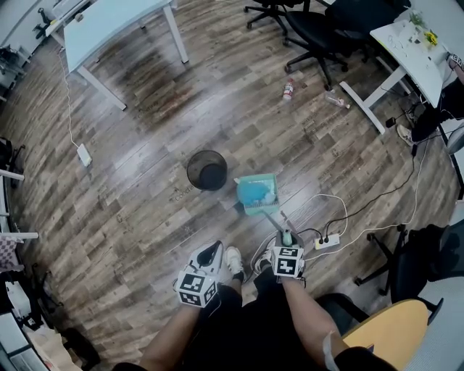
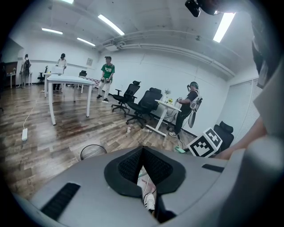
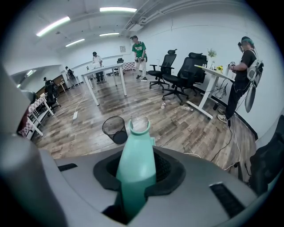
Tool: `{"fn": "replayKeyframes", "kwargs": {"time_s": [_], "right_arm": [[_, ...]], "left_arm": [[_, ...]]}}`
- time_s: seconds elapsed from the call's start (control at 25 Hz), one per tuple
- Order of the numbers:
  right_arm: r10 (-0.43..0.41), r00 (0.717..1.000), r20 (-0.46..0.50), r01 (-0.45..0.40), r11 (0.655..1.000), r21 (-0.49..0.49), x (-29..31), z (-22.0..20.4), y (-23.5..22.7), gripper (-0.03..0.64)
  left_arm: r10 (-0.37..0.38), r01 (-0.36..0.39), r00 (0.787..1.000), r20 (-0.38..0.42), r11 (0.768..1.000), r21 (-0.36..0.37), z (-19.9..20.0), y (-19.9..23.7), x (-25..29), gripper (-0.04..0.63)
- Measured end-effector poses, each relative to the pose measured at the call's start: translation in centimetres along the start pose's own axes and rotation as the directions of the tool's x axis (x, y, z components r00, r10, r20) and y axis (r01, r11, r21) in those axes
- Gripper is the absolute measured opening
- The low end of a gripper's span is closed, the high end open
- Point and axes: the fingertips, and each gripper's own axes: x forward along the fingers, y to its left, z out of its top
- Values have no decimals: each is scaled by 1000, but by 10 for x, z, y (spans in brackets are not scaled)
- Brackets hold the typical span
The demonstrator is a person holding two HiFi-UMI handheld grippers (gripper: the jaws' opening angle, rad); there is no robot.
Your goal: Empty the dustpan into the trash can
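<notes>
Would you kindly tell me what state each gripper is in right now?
Left gripper: closed, nothing between its jaws.
Right gripper: closed on the dustpan handle.

place: office | evidence: white desks (image 1: 109, 18), black swivel chairs (image 1: 315, 29), power strip (image 1: 326, 241), ceiling strip lights (image 2: 111, 24)

A white table (image 1: 109, 20) and black office chairs (image 1: 317, 27) stand well apart.
</notes>
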Motion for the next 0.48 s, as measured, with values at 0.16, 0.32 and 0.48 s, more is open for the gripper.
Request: {"fn": "replayKeyframes", "kwargs": {"time_s": [0.16, 0.32, 0.48], "right_arm": [[-12, 999, 40, 12, 1000, -20, -13, 12, -12, 98], [4, 997, 76, -1, 999, -44, -27, 28, -11, 98], [11, 993, 120, -4, 998, -61, -39, 49, -13, 98]], "left_arm": [[5, -6, 1000, 16, 1000, 10, 7, -2, -2, 12], [14, -15, 999, 33, 999, 29, 15, 2, -8, 12], [29, -31, 998, 53, 999, 41, 25, 4, -12, 12]]}}
